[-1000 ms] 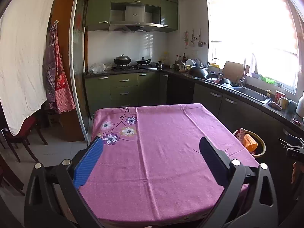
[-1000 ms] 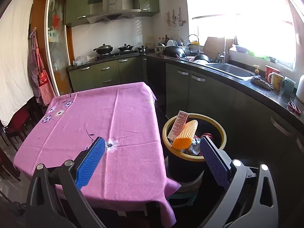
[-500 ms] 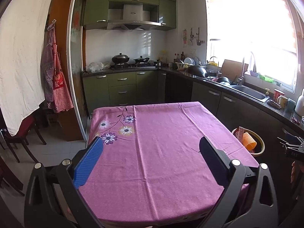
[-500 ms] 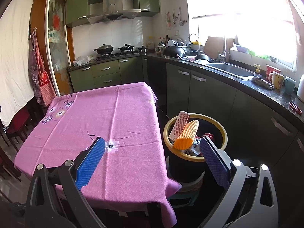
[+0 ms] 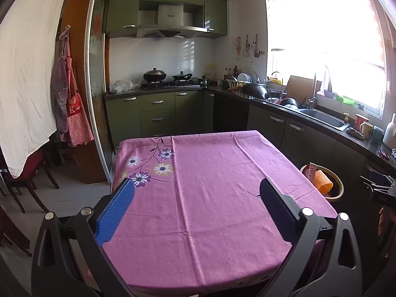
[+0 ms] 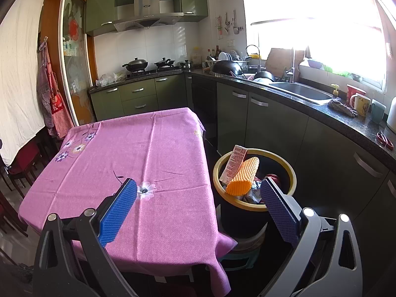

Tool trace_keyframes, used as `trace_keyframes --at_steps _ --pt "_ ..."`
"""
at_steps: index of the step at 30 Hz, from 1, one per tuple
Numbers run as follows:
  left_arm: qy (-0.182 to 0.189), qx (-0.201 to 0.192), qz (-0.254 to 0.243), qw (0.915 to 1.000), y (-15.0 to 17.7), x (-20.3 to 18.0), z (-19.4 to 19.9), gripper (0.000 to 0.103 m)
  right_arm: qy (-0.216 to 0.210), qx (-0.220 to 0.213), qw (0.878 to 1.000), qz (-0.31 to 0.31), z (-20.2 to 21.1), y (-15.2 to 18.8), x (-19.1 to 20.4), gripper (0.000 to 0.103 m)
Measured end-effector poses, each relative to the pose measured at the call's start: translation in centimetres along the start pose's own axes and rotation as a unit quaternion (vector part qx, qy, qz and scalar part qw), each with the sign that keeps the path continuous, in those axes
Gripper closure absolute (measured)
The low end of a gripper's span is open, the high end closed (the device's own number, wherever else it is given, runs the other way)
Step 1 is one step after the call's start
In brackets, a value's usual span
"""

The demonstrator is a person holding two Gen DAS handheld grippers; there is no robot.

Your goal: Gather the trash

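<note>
Both sets of tongs are spread wide with nothing between the pads. The left tongs [image 5: 196, 198] hang over the near part of the desk [image 5: 210, 198], which is covered in a pink-purple cloth with a flower print near its left edge. Nothing lies on the cloth in either view.

The right tongs [image 6: 198, 198] sit off the desk's right corner, with the left blue pad over the cloth and the right pad in front of the trash bin [image 6: 292, 173]. The bin is black with a yellow rim and stands on the floor just beside the desk, between it and the green cabinets [image 6: 272, 128]. The trash is all in there: an orange foam net sleeve [image 6: 243, 175] leaning on the near rim, a white and red carton [image 6: 234, 163] standing up behind it, plus some crumpled wrappers lower down that I can't really make out.

In the left wrist view the same bin [image 5: 339, 185] peeks out past the desk's right edge, and a bit of the right tongs' hardware [image 5: 381, 190] shows at the far right.
</note>
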State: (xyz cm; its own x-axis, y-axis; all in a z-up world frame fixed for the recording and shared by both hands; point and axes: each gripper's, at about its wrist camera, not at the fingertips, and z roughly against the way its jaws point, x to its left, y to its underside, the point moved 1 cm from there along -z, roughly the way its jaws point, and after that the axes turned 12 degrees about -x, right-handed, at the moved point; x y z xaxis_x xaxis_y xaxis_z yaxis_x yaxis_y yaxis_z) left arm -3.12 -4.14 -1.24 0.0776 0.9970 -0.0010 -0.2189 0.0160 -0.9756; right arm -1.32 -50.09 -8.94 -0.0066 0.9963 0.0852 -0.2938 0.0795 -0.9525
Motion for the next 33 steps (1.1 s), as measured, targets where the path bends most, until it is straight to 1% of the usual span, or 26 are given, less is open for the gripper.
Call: trace_keyframes --at_steps 33 --pt "0.009 0.009 0.0 0.9999 0.4 -0.58 -0.35 0.007 -0.002 0.003 1.0 0.002 -0.51 -0.03 0.13 0.005"
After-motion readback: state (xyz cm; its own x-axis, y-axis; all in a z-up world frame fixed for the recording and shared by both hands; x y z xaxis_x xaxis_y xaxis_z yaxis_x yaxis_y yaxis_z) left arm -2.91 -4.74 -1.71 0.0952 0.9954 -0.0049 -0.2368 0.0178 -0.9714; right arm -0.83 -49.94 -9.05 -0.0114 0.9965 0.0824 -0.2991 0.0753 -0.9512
